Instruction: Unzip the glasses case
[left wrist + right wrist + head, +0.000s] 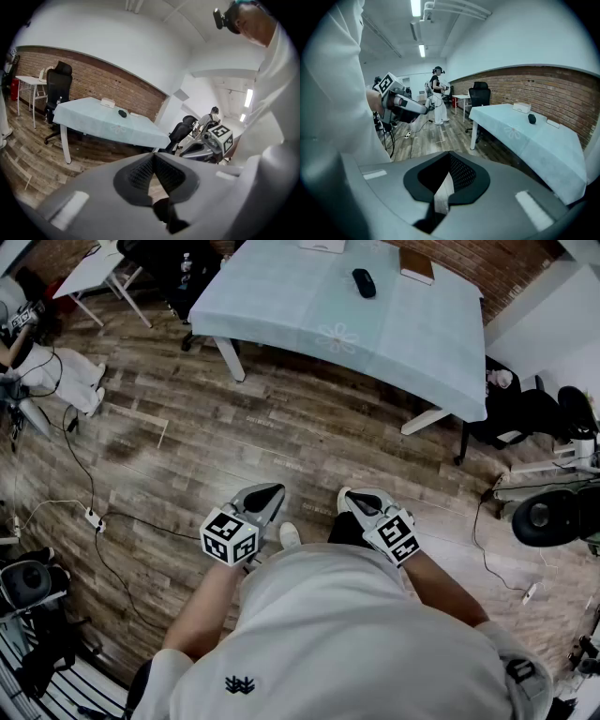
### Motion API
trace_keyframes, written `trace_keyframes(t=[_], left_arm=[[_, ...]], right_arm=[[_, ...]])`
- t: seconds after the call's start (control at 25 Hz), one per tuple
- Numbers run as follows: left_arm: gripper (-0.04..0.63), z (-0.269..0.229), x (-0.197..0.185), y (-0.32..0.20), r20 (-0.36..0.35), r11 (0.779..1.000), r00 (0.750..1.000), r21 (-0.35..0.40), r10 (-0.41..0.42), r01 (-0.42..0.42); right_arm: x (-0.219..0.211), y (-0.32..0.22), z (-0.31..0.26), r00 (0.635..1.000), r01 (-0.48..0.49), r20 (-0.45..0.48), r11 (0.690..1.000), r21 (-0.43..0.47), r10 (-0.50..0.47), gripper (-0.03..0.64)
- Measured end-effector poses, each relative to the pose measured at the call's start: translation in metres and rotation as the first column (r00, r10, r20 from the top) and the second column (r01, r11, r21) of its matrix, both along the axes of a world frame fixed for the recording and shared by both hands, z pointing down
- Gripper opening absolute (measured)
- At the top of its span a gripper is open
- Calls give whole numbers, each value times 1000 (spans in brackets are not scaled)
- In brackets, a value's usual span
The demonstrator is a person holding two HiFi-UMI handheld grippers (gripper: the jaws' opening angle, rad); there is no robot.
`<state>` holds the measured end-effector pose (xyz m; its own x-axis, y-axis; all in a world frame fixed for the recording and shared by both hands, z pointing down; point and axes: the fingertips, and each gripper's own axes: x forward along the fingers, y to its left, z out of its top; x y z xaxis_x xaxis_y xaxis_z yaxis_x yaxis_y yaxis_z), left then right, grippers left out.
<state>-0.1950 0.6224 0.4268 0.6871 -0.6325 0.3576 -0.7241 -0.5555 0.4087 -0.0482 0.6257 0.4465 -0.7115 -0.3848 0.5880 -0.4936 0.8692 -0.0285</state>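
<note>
The glasses case [364, 282] is a small dark oval lying on the pale blue tablecloth [309, 306], far ahead of me across the wooden floor. It also shows as a dark spot in the left gripper view [123, 113] and the right gripper view [531, 118]. I hold both grippers close to my body, well away from the table. My left gripper [267, 491] is shut with nothing in it, its tips meeting [153, 154]. My right gripper [361, 498] points down at the floor, its tips also together and empty [449, 153].
A white box [323, 245] and a brown flat box [416, 265] lie on the table's far side. Black office chairs [525, 413] stand at the right, cables and a power strip [94, 518] cross the floor at the left. Another person [437, 93] stands far off.
</note>
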Motion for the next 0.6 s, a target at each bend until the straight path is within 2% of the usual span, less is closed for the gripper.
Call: trace_keyframes(t=[0.16, 0.28, 0.6], left_arm=[[57, 3, -8, 4, 6, 999, 1000, 20, 30, -30], [57, 3, 4, -7, 13, 998, 998, 30, 58, -59], [57, -8, 33, -86, 91, 990, 987, 43, 133, -137]], right_arm=[[-15, 12, -4, 1000, -5, -18, 1000, 7, 5, 0], [-10, 6, -7, 1000, -17, -20, 1000, 8, 18, 0], [9, -79, -3, 997, -66, 27, 998, 11, 66, 0]])
